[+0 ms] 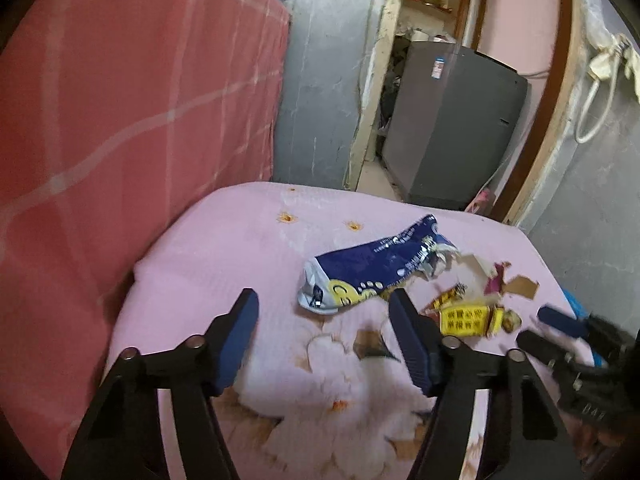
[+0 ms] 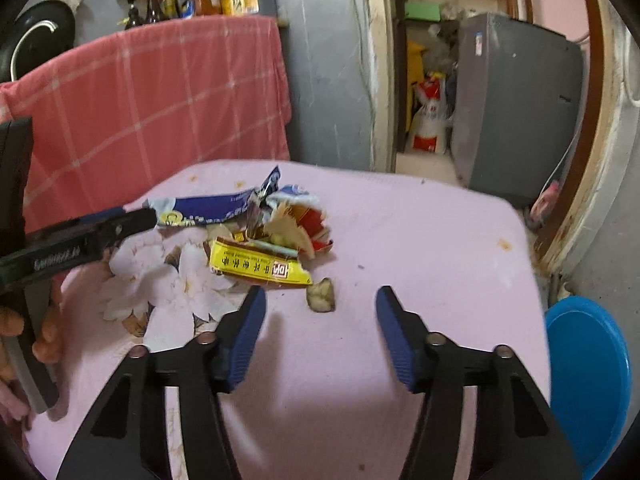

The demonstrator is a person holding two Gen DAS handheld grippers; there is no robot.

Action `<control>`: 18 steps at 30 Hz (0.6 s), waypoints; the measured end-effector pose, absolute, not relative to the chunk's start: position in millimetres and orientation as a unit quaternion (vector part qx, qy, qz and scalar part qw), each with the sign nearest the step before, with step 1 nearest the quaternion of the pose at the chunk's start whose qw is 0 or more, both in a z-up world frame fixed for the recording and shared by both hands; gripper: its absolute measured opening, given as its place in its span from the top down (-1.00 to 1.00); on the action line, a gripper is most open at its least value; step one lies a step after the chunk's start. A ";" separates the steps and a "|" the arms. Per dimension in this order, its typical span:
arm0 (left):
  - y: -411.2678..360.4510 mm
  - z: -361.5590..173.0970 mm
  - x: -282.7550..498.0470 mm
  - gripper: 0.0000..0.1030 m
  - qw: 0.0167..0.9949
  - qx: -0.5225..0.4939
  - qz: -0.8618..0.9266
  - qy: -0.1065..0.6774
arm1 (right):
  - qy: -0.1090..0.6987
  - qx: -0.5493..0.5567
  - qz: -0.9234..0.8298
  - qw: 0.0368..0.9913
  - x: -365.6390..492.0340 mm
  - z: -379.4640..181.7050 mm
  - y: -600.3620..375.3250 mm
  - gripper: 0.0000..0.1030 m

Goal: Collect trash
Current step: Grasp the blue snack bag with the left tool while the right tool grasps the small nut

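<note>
1. Two grippers hover over a surface covered by a pink floral cloth (image 2: 420, 240); whether a bed or a counter lies under it cannot be told.
2. The left gripper (image 1: 324, 300) has its jaws spread wide and holds nothing; a blue and white wrapper (image 1: 368, 268) lies on the cloth just beyond its fingertips.
3. The right gripper (image 2: 320, 298) likewise has its jaws wide apart and empty. A small crumpled beige scrap (image 2: 321, 295) lies on the cloth between its fingertips, touching neither.
4. Just beyond that scrap sits the rest of the trash pile: a torn yellow box (image 2: 260, 266) with red print, and red and white torn cardboard pieces (image 2: 308, 224) behind it, against the blue and white wrapper.
5. In the right wrist view the left gripper comes in from the left edge, its tip near the wrapper's yellow end.
6. A red checked cloth (image 2: 160, 92) hangs behind the surface, a grey appliance (image 2: 516, 104) stands in the doorway, and a blue plastic basin (image 2: 588, 380) sits low at the right.
</note>
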State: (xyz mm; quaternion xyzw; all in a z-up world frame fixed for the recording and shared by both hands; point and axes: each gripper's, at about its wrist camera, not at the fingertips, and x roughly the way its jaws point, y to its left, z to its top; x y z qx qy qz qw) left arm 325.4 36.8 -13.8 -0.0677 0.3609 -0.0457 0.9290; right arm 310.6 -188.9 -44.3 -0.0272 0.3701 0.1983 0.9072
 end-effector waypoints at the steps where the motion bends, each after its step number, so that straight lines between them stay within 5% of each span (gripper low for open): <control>1: 38.3 -14.9 330.5 -0.10 0.926 -0.076 -0.047 0.367 | 0.375 -0.025 0.199 0.905 312.7 -46.0 -188.7 0.05; 11: 47.7 -28.7 348.5 0.62 0.905 -0.122 -0.046 0.405 | 0.402 -0.014 0.203 0.893 327.0 -55.1 -188.1 0.38; 18: 52.2 -20.8 338.2 0.72 0.908 -0.132 -0.045 0.394 | 0.405 -0.011 0.196 0.893 331.5 -55.9 -187.9 0.66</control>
